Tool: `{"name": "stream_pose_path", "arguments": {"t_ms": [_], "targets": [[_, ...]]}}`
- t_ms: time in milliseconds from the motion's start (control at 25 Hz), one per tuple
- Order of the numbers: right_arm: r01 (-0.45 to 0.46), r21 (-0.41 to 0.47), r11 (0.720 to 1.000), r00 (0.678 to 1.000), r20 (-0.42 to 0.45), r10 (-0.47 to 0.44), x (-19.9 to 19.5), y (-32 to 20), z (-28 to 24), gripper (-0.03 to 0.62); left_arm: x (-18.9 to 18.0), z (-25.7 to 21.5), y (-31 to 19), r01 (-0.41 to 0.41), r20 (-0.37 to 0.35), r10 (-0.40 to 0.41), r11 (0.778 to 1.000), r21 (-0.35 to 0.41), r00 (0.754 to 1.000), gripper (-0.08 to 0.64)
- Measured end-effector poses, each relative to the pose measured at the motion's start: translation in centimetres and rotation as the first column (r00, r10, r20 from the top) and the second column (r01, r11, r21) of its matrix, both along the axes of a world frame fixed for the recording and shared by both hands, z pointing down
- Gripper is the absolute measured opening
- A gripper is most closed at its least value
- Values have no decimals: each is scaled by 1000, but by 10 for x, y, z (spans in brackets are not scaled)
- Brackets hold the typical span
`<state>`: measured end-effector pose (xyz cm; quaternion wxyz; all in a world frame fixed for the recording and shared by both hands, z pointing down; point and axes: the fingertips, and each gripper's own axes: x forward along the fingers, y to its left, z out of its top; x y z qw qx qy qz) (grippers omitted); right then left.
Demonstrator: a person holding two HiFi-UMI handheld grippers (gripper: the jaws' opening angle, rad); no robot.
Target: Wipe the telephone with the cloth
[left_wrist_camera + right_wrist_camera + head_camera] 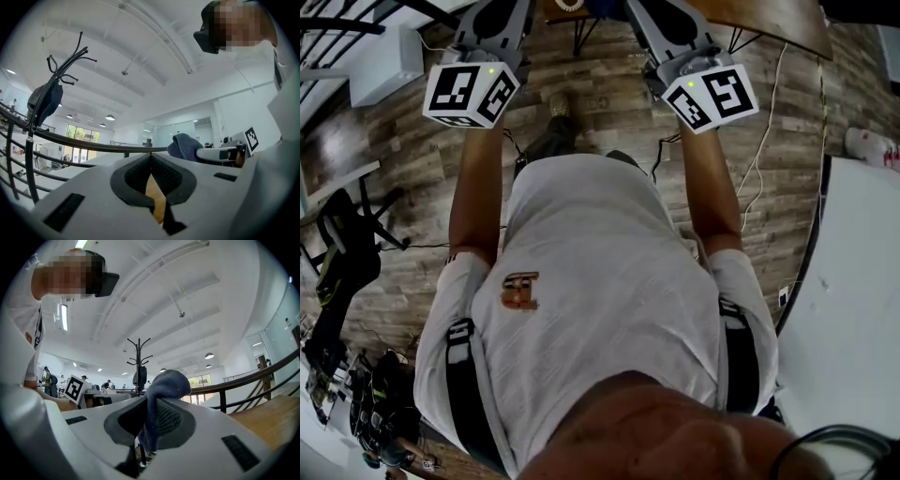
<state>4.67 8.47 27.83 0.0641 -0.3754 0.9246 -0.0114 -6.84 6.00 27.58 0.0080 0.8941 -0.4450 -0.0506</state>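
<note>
No telephone shows in any view. A dark blue cloth point(164, 385) is pinched in my right gripper point(149, 401) and bulges over the jaw tips. In the left gripper view the same cloth point(184, 145) sticks out of that gripper at the right. My left gripper point(151, 158) is shut with nothing between its pads. Both point up towards the ceiling. In the head view only their marker cubes show, the left cube point(472, 91) and the right cube point(711, 95), held out at arm's length over the wood floor; the jaws are cut off by the top edge.
A brown table edge point(769, 21) lies ahead at the top right. A white table point(853, 319) stands at the right, with cables point(761, 164) on the floor beside it. A black coat rack point(139, 363) and a dark railing point(262, 370) stand nearby.
</note>
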Motion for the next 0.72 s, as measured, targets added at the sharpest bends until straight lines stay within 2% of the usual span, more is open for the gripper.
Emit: {"name": "stream_pose_path", "arguments": {"t_ms": [440,720], "targets": [[-62,-14,998,998,-30,61,-25,-110,4,60,-22,23,-120,-50,55,53,998,-44,997,18],[-109,-32,994,992,-67,107,-67,-169,9,60,-63,40,-187,-80,79,87,993,-88,993,20]]}}
